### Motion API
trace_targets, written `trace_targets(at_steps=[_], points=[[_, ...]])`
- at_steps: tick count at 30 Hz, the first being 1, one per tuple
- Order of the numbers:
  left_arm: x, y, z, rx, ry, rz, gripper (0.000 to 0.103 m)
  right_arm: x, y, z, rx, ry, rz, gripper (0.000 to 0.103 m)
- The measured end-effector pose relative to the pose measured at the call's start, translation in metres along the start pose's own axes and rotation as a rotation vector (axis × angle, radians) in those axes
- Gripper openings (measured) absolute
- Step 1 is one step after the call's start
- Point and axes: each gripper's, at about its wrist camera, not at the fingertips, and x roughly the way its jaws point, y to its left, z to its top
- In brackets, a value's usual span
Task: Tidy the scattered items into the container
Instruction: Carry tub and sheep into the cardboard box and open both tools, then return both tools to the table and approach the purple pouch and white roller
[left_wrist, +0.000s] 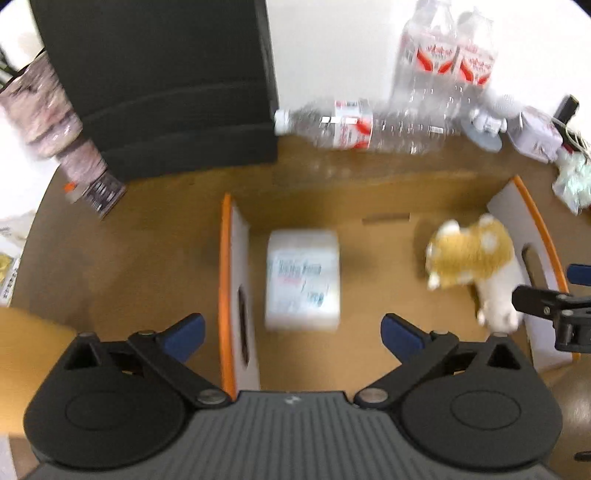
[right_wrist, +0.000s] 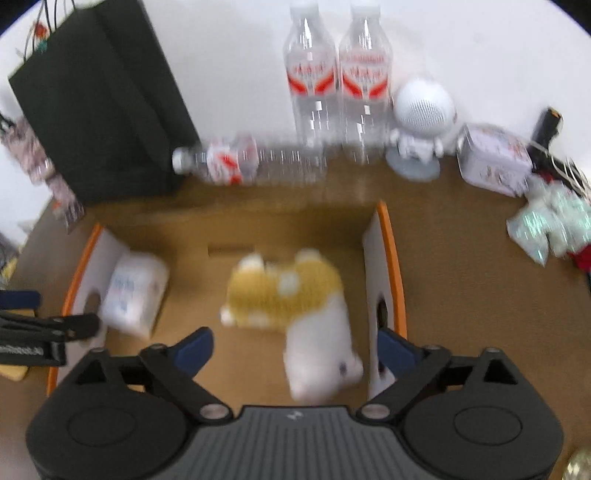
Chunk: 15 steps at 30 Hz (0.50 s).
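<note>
An open cardboard container with orange-edged white side flaps (left_wrist: 231, 280) (right_wrist: 384, 280) lies on the brown table. Inside it lie a white tissue pack (left_wrist: 303, 278) (right_wrist: 135, 291) and a yellow-and-white plush toy (left_wrist: 476, 258) (right_wrist: 295, 306). My left gripper (left_wrist: 291, 332) is open and empty above the container, over the tissue pack. My right gripper (right_wrist: 295, 347) is open and empty, over the plush toy. The right gripper also shows at the right edge of the left wrist view (left_wrist: 554, 306).
A black box (left_wrist: 166, 85) (right_wrist: 103, 107) stands at the back left. Two upright water bottles (right_wrist: 336, 85) and one lying bottle (left_wrist: 362, 125) (right_wrist: 243, 160) sit behind the container. A white astronaut figure (right_wrist: 421, 125), a small tin (right_wrist: 491, 158) and shiny wrappers (right_wrist: 550, 225) lie at the right.
</note>
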Motion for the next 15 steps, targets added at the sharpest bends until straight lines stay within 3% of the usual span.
trace_targets(at_steps=[4,7,15], points=[[-0.022,0.002,-0.033,-0.013,-0.016,-0.018,0.103,-0.025,0.009,-0.029,-0.015,0.003,0.024,0.098],[-0.043,-0.001,-0.056,-0.020,-0.058,-0.026,0.103,-0.054,0.017,-0.052,-0.024,-0.054,0.053,0.098],[-0.109,-0.016,-0.148,-0.003,-0.386,-0.009,0.103,-0.110,0.031,-0.129,-0.061,-0.231,0.126,0.099]])
